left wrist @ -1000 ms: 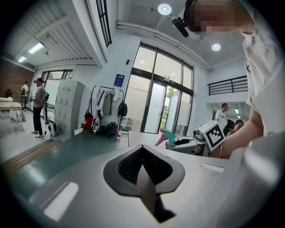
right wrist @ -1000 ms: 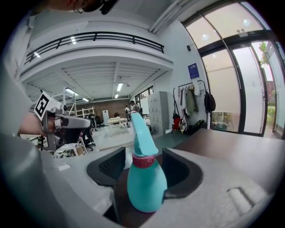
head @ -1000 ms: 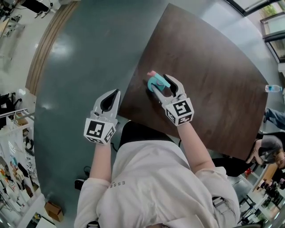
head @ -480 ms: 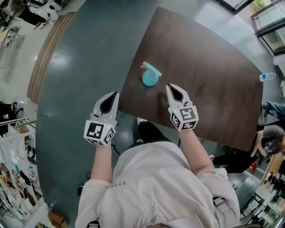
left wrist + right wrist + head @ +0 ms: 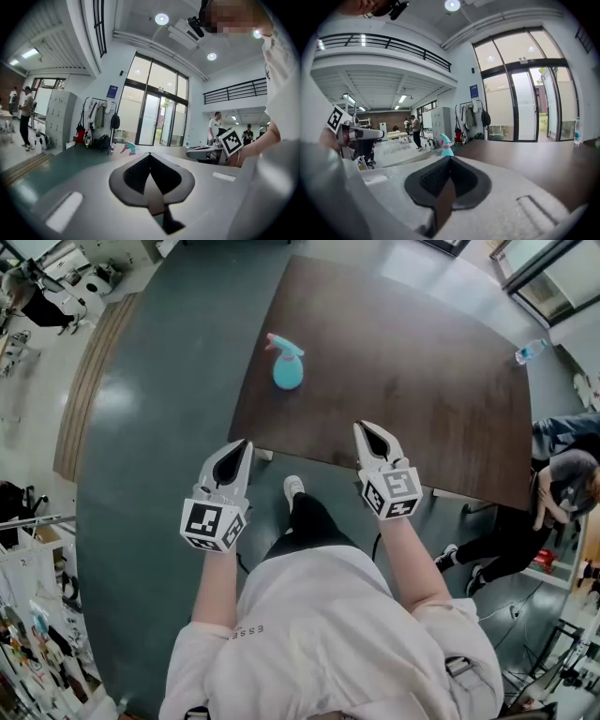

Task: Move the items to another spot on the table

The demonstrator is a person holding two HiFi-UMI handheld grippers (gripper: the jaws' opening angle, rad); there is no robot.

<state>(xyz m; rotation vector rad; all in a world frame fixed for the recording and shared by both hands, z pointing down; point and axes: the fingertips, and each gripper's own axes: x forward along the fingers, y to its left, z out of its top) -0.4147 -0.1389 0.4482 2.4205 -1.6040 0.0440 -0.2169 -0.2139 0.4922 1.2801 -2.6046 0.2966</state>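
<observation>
Teal rounded spray bottle (image 5: 286,369) on dark wooden table (image 5: 412,371); left gripper (image 5: 245,444) and right gripper (image 5: 362,427) closed

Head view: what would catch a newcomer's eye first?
A teal spray bottle stands alone near the left edge of the dark brown table. The left gripper, over the grey floor, and the right gripper, at the table's near edge, are both shut and empty, well short of it.

Big open lab/office hall — tall glass doors (image 5: 525,103), mezzanine railing (image 5: 384,44), lockers (image 5: 61,117) & coat rack (image 5: 98,117) by entrance.
</observation>
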